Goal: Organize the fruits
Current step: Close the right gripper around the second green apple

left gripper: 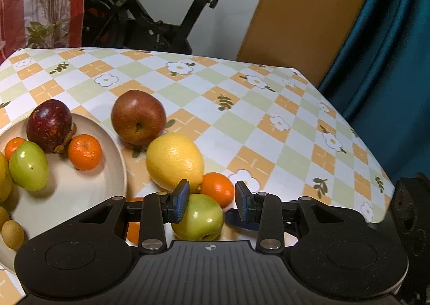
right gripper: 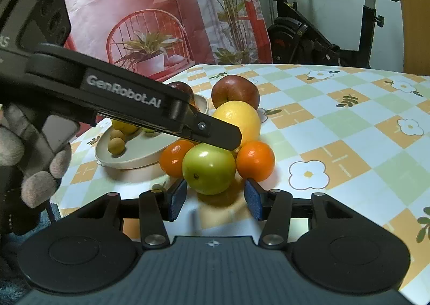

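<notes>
On the checked tablecloth, a green apple [left gripper: 200, 219] [right gripper: 208, 167] lies in a cluster with a lemon [left gripper: 174, 161] [right gripper: 239, 119], a red apple [left gripper: 138, 116] [right gripper: 235, 91] and two oranges [left gripper: 217, 189] [right gripper: 255, 161]. My left gripper [left gripper: 212, 201] hovers open just over the green apple and the nearer orange. My right gripper [right gripper: 215, 198] is open too, with the green apple just ahead of its fingertips. A beige plate [left gripper: 118, 149] [right gripper: 129, 159] on the left holds a mangosteen [left gripper: 49, 124], a green fruit [left gripper: 28, 165], oranges and small longans [right gripper: 117, 141].
A gloved hand [right gripper: 40, 170] holds the left gripper's body [right gripper: 121, 95], which crosses the right wrist view over the plate. The table's far edge and right corner [left gripper: 381, 213] are close. An exercise bike [left gripper: 161, 22] and a blue curtain [left gripper: 389, 63] stand behind.
</notes>
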Tool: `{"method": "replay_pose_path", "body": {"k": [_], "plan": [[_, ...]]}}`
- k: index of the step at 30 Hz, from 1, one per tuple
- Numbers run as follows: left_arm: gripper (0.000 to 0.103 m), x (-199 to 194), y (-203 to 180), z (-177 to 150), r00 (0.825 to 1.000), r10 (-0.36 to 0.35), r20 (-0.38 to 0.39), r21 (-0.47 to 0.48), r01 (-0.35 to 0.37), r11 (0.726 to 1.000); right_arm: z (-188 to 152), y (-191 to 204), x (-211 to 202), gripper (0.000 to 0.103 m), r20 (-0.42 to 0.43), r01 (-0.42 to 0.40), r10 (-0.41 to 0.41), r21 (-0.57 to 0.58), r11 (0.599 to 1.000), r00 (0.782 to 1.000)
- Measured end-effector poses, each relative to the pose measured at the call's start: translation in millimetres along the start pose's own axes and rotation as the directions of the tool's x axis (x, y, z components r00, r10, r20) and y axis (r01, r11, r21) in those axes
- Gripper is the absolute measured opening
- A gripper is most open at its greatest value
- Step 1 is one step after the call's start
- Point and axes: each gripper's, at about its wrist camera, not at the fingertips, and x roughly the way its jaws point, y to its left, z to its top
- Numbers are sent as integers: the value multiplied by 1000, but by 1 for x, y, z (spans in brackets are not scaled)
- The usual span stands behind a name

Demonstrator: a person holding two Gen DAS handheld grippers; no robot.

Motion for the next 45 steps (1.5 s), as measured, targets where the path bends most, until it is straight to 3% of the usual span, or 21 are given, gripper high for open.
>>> {"method": "replay_pose_path", "body": {"k": [24,36,45], "plan": [[39,-8,-4,-10,995,-103,12,-66,103,992,-1,2,2,50,-19,-16,16,-14,1000,1000],[39,-14,-2,-9,997,-70,17,-45,71,996,-1,2,2,50,-20,-16,15,-9,1000,1000],[40,-14,15,-10,999,-26,23,-91,28,996,0,1,2,50,-20,-20,20,2,1000,1000]]}}
